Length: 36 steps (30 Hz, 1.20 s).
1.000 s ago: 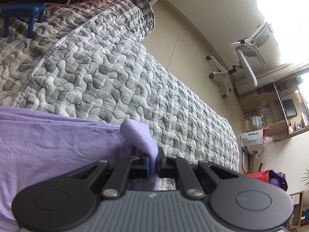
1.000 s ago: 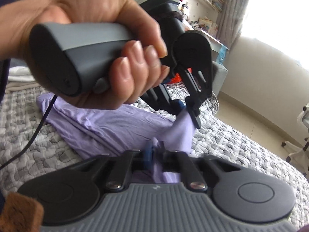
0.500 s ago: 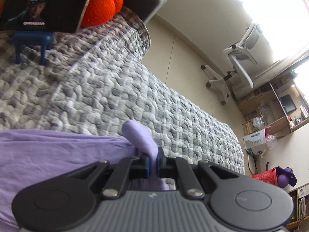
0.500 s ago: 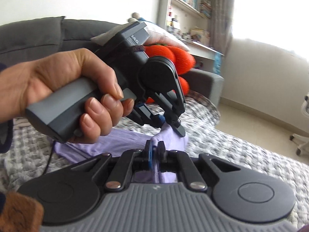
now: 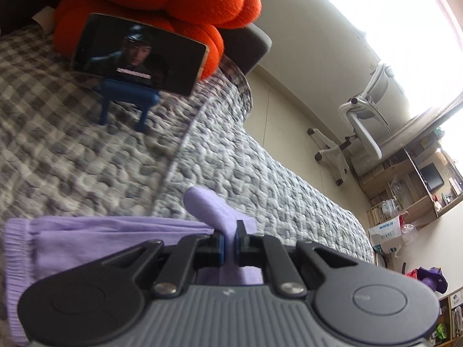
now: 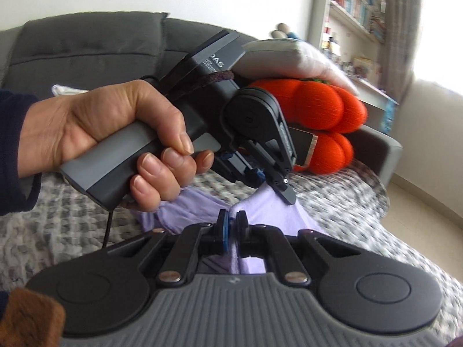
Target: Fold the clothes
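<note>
A lilac garment lies on the grey quilted bed cover, its ribbed hem at the left. My left gripper is shut on a pinched edge of it, and a fold of cloth sticks up past the fingertips. In the right wrist view my right gripper is shut on another edge of the same lilac garment. Just beyond it a hand holds the left gripper, its fingers closed on the raised cloth. The two grippers stand close together.
A phone on a blue stand sits on the bed, with an orange plush cushion behind it. The dark grey headboard backs the bed. Beyond the bed edge are the floor, a white office chair and shelves.
Both grippers have carried the pinched cloth edges forward toward the phone and cushion, which now loom larger. The garment's visible part has shortened. Both stay shut.
</note>
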Motion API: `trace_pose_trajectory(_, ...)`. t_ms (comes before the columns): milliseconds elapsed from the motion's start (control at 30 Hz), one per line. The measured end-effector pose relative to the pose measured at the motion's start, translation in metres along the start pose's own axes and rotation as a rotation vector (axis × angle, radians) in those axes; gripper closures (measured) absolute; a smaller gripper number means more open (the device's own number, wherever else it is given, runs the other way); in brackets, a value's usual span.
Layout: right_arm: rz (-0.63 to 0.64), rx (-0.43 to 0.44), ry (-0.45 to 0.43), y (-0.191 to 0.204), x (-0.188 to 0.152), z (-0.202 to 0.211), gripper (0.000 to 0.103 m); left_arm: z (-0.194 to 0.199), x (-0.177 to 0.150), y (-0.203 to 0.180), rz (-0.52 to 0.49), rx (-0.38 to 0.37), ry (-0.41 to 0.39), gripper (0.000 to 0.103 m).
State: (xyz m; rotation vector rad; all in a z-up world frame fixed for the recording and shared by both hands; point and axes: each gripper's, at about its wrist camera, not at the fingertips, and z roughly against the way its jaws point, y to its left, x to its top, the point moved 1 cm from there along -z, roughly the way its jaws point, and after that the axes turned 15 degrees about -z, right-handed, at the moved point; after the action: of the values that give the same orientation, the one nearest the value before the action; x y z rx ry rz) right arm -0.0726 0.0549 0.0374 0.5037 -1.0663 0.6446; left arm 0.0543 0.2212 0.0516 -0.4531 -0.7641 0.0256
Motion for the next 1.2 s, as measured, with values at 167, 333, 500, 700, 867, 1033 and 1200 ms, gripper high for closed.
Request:
trace_pose_trajectory(167, 0.066, 0.063, 0.044, 0.021, -0.002, -0.019, 0.098, 0.025, -0.008, 0.035, 0.030, 0.037, -0.050, 0.097)
trace_pose_trajectory(333, 0.090, 0.129, 0.089, 0.035, -0.001, -0.043, 0.098, 0.040, -0.020, 0.066, 0.048, 0.088, -0.062, 0.097)
trace_pose_trajectory(500, 0.168, 0.159, 0.128, 0.055, -0.004, -0.063, 0.098, 0.042, -0.030, 0.092, 0.068, 0.145, -0.052, 0.097)
trace_pose_trajectory(700, 0.230, 0.177, 0.165, 0.070, -0.008, -0.078, 0.098, 0.042, -0.037, 0.100, 0.046, 0.180, -0.053, 0.097)
trace_pose_trajectory(867, 0.231, 0.189, 0.177, 0.075, -0.007, -0.083, 0.098, 0.044, -0.038, 0.101, 0.005, 0.215, -0.056, 0.097)
trace_pose_trajectory(1033, 0.211, 0.190, 0.174, 0.078, -0.003, -0.087, 0.098, 0.043, -0.035, 0.102, -0.010, 0.240, -0.048, 0.097)
trace_pose_trajectory(1200, 0.210, 0.199, 0.202, 0.084, -0.005, -0.092, 0.097, 0.043, -0.038, 0.105, -0.001, 0.263, -0.035, 0.093)
